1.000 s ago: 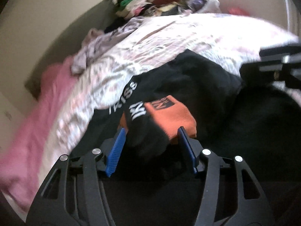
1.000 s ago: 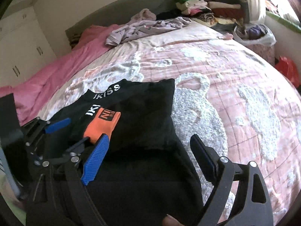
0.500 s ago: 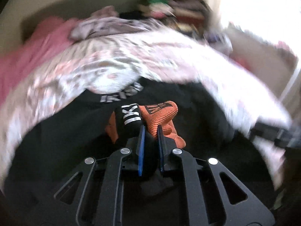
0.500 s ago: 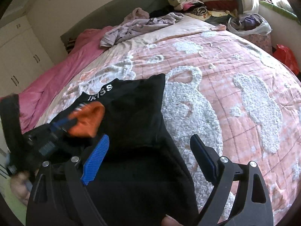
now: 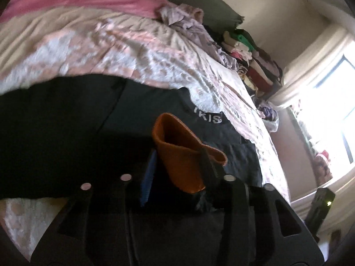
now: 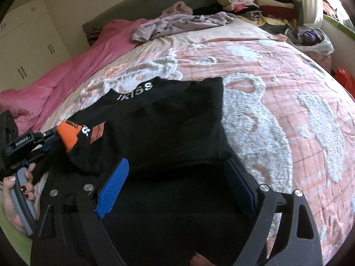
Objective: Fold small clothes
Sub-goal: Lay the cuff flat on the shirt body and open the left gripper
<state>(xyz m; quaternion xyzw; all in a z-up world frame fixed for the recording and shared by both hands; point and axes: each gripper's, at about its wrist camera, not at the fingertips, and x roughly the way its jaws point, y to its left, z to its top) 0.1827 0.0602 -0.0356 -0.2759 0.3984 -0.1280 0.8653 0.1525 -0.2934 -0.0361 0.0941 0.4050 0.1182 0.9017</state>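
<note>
My left claw [image 5: 177, 168] grips the black garment's [image 6: 168, 119] orange cuff [image 5: 179, 155]; right claw [image 6: 175, 188] hangs released; folding barely begun

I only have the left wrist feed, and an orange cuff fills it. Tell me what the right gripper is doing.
Observer: The right gripper is open and holds nothing, hovering over the near part of the black garment.
Operator: Report how that garment lies.
Observer: Mostly flat on the pink bedspread, with the IKISS lettering face up at its far edge.
Operator: Say where my left gripper sits.
Observer: The left gripper is at the garment's left edge, clamped on the orange cuff.
</note>
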